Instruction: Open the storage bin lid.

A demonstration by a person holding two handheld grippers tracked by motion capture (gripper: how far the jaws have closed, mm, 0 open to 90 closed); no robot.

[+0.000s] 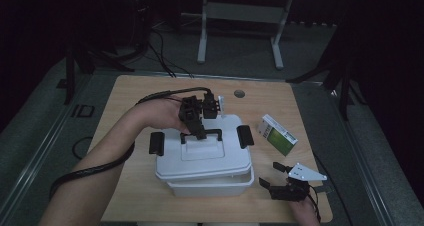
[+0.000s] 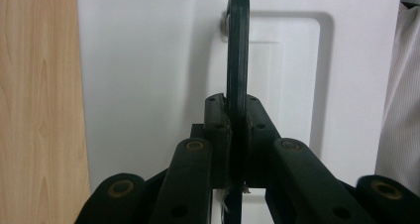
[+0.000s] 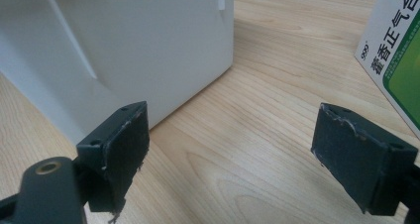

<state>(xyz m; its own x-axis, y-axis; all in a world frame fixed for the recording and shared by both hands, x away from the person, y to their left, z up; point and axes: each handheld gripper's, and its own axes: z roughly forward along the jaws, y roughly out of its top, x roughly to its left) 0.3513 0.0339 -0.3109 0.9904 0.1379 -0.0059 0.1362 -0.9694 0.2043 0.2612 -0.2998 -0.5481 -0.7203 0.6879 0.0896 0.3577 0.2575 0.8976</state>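
A white storage box (image 1: 210, 188) stands mid-table, and its white lid (image 1: 202, 161) sits slightly askew above the base. My left gripper (image 1: 200, 132) points down over the lid and is shut on the lid's black handle (image 1: 216, 132). In the left gripper view the upright handle (image 2: 237, 60) is pinched between the gripper (image 2: 236, 117) pads, with the lid (image 2: 148, 85) behind it. My right gripper (image 1: 270, 174) rests low near the table's front right corner, open and holding nothing. In the right gripper view that gripper (image 3: 233, 159) faces bare wood beside the box wall (image 3: 148, 45).
Black latches (image 1: 156, 143) (image 1: 245, 136) hang at both ends of the lid. A green and white carton (image 1: 277, 134) (image 3: 396, 50) lies right of the box. A round hole (image 1: 239, 93) is in the wooden table (image 1: 125, 111) behind the box. Desk legs stand beyond the table.
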